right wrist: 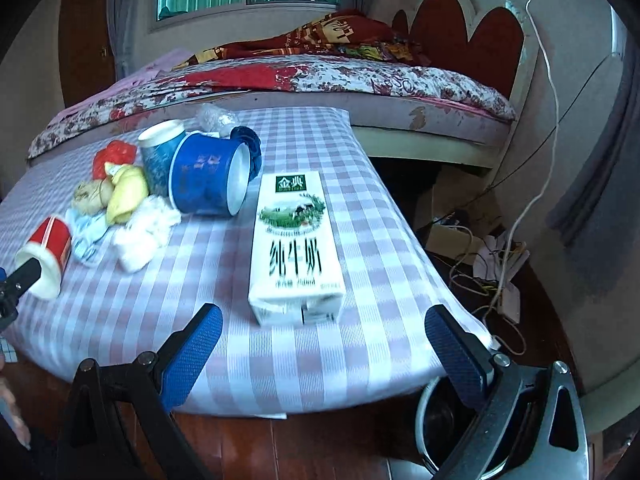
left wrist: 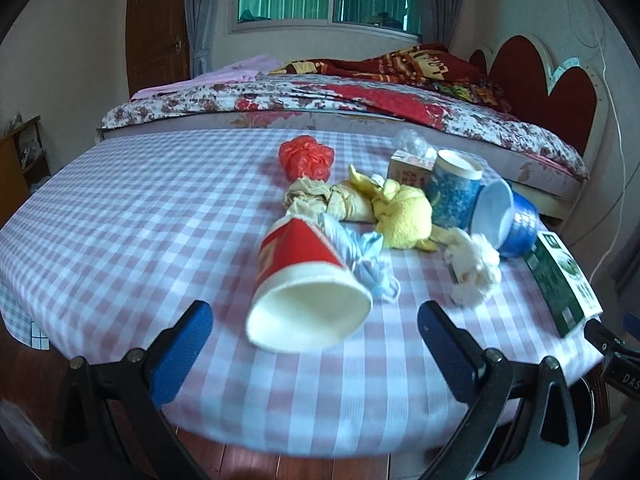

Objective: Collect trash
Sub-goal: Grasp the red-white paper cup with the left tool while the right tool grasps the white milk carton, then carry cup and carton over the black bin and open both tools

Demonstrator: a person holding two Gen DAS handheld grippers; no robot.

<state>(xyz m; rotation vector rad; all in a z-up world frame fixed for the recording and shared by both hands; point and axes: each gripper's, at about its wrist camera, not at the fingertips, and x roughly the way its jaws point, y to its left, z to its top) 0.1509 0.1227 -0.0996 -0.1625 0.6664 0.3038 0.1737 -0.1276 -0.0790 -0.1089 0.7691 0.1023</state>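
Red cup (left wrist: 308,284) lies mouth-first before left gripper (left wrist: 314,330), spread wide, empty; rim is best pinched. Right gripper (right wrist: 324,338), wide too, faces carton (right wrist: 294,248).

Left tool (left wrist: 316,316) jaws spread wide, right tool (right wrist: 324,320) likewise, both empty

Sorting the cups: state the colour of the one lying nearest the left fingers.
Red cup, cream inside; left wrist view.

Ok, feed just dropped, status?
Both grippers open, empty. Left lined up on red cup, right on milk carton. Nothing in the way.
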